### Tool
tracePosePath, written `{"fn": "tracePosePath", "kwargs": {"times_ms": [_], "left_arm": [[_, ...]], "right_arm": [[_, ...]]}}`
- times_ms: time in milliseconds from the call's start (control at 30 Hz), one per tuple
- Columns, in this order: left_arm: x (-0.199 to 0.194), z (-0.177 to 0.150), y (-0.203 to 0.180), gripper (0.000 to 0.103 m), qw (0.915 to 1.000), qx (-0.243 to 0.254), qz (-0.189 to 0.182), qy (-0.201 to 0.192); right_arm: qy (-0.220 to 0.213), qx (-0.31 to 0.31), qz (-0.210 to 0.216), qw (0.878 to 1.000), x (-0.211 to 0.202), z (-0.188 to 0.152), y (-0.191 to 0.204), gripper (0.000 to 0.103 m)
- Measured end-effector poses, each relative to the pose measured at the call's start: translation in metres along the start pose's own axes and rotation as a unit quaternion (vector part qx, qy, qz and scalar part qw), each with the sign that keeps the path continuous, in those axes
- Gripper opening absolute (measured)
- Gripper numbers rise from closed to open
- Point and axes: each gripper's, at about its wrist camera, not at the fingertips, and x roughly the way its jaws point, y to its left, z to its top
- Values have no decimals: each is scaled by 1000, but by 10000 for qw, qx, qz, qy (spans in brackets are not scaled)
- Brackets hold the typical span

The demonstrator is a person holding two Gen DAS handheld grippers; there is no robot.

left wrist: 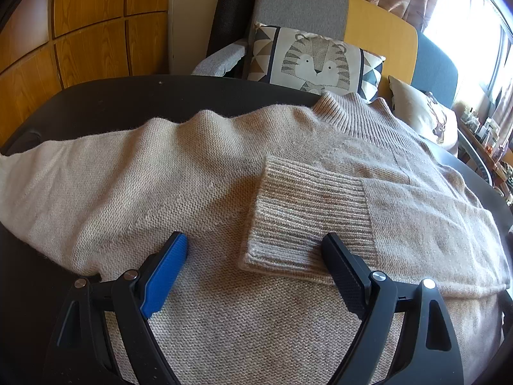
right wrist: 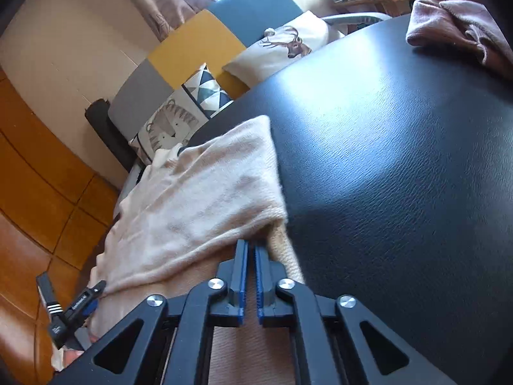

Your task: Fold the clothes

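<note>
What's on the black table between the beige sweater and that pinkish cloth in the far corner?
Nothing: in the right wrist view, bare black table separates the beige sweater from the pinkish cloth.

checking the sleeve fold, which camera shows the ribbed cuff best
The left wrist view: the ribbed cuff lies flat on the beige sweater, unobstructed. The right wrist view shows only the sweater's plain knit, no cuff clearly.

Sweater (right wrist: 192,199) edge, perhaps pinched, behind right tongs (right wrist: 251,250)
</note>
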Motion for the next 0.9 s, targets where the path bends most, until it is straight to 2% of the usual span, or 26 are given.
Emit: {"fn": "tracePosePath", "kwargs": {"times_ms": [167, 333, 633, 900], "left_arm": [[0, 0, 1, 88, 10000, -6, -6, -1], [0, 0, 1, 88, 10000, -20, -18, -3], [0, 0, 3, 88, 10000, -41, -66, -5], [1, 0, 3, 88, 10000, -39, -68, -9]], "right_arm": [[-205, 483, 5, 9986, -5, 0, -21, 0], [-363, 347, -309, 9983, -8, -2, -15, 0], [-340, 40, -742, 9967, -2, -1, -4, 0], [-385, 32, -787, 9962, -2, -2, -5, 0]]}}
